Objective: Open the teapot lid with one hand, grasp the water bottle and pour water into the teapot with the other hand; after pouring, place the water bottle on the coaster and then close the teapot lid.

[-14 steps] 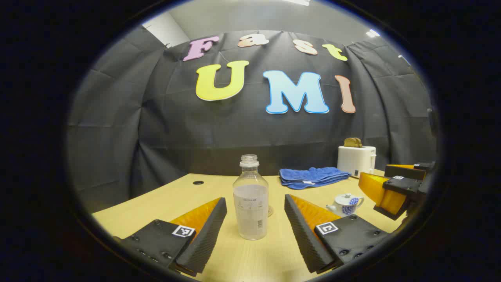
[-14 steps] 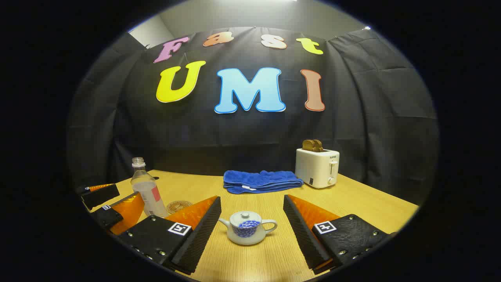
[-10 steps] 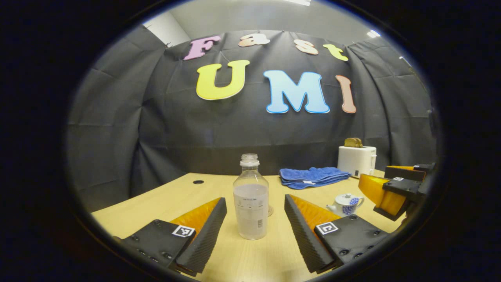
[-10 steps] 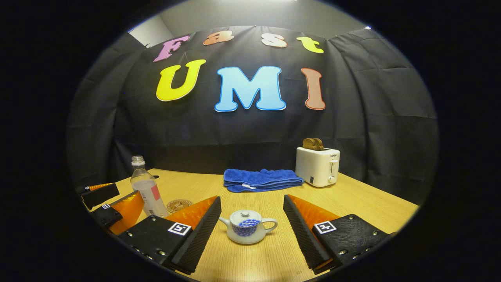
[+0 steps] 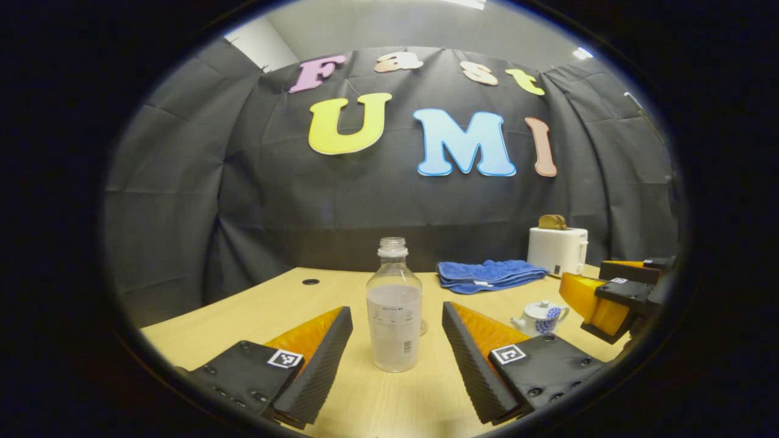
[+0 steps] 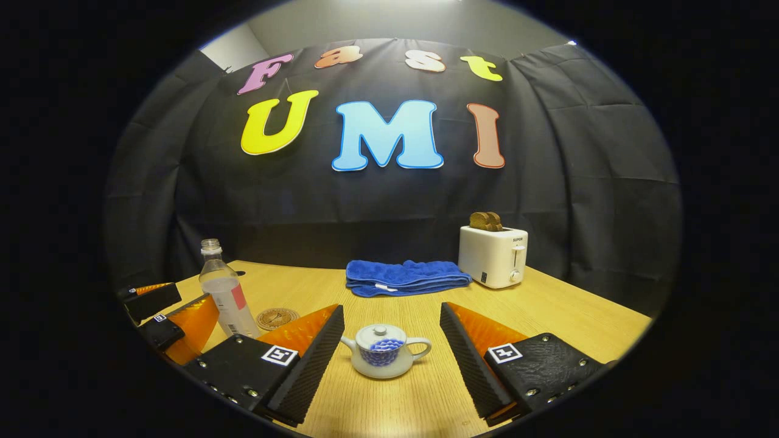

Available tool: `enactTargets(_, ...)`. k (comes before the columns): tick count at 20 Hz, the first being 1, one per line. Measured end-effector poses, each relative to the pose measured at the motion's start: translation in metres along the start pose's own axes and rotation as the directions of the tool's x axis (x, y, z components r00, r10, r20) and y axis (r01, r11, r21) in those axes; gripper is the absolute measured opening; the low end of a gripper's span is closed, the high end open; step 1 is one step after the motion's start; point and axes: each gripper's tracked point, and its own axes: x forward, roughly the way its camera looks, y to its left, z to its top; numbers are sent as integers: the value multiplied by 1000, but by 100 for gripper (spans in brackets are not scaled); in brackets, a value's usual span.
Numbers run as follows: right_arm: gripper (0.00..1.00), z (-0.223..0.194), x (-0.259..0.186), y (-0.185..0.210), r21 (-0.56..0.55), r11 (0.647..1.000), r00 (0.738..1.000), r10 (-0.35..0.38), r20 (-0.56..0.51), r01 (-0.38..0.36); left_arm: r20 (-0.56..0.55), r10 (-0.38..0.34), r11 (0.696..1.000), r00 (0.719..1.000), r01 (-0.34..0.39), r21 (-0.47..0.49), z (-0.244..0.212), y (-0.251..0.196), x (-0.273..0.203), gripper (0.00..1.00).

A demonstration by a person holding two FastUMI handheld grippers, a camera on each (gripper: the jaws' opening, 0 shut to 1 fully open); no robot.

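Nothing is done yet — the left gripper (image 5: 397, 340), jaws apart, frames the upright water bottle (image 5: 394, 310), the right gripper (image 6: 391, 337), jaws apart, the lidded teapot (image 6: 384, 358) on the surface (image 6: 548, 304).

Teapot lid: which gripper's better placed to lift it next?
Right. The right gripper is open with the teapot centred between its fingers, lid still on. The left gripper is lined up on the water bottle instead.
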Motion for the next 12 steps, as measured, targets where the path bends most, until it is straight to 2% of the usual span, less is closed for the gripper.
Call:
enactTargets(7,94,-13,26,2,2,1000,999,24,-46,-24,0,13,1000,1000,-13,4,-1,6,-2,100)
enactTargets(8,85,-15,31,4,2,1000,998,30,-56,-30,-1,15,1000,1000,-15,4,-2,7,-2,100)
enactTargets(12,81,-28,48,5,-23,999,994,39,-100,-41,-7,16,1000,1000,-16,1,-5,8,0,100)
